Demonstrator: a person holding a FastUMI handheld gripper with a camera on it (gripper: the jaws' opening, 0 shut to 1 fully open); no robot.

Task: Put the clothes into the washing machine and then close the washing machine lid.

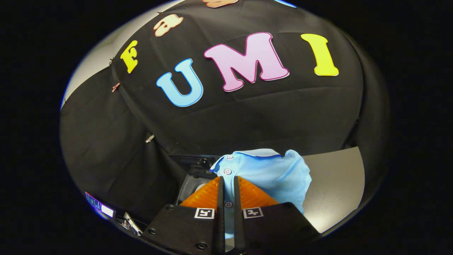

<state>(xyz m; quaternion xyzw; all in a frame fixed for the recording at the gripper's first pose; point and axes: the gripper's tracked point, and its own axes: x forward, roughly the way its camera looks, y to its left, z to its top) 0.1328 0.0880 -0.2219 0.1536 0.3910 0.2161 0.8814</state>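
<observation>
A light blue shirt is being held by its buttoned placket between the nearly closed fingers, lifted above the grey worktop. The washing machine, dark and just beyond, is not yet being loaded; loading and lid-closing are judged outstanding.

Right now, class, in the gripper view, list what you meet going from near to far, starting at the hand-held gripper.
Hand-held gripper, its fingers shut on the light blue shirt's buttoned front → light blue shirt → shirt collar → black cloth wall.
</observation>
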